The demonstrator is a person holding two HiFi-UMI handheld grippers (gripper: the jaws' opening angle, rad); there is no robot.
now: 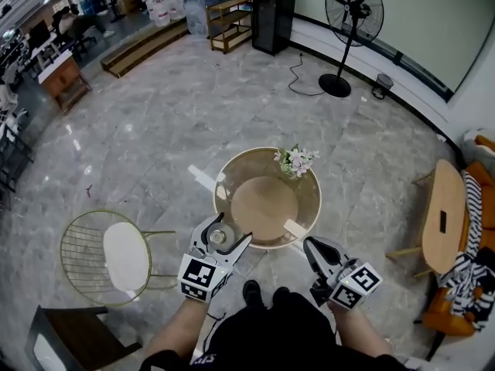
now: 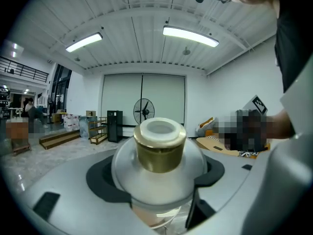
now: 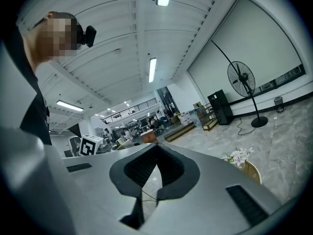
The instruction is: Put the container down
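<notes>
My left claw is clenched on the small clear glass container with a gold collar and white cap, whose rounded body sits between the two jaws with its cap pointing away from the claw. In the head view the claw holds it over the near left rim of the round wooden counter with a glass edge; I cannot tell whether its base touches that rim. My right claw is closed on nothing, its dark pads meeting along a thin seam, and it hangs well to the right of the left claw, just short of the counter's near edge. Beyond the right claw, at the far rim of the counter, stands a small bunch of white flowers. Left of the left claw, on the marble floor, is a gold wire chair with a white seat pad. Far ahead of both claws a black pedestal fan stands by the wall.
</notes>
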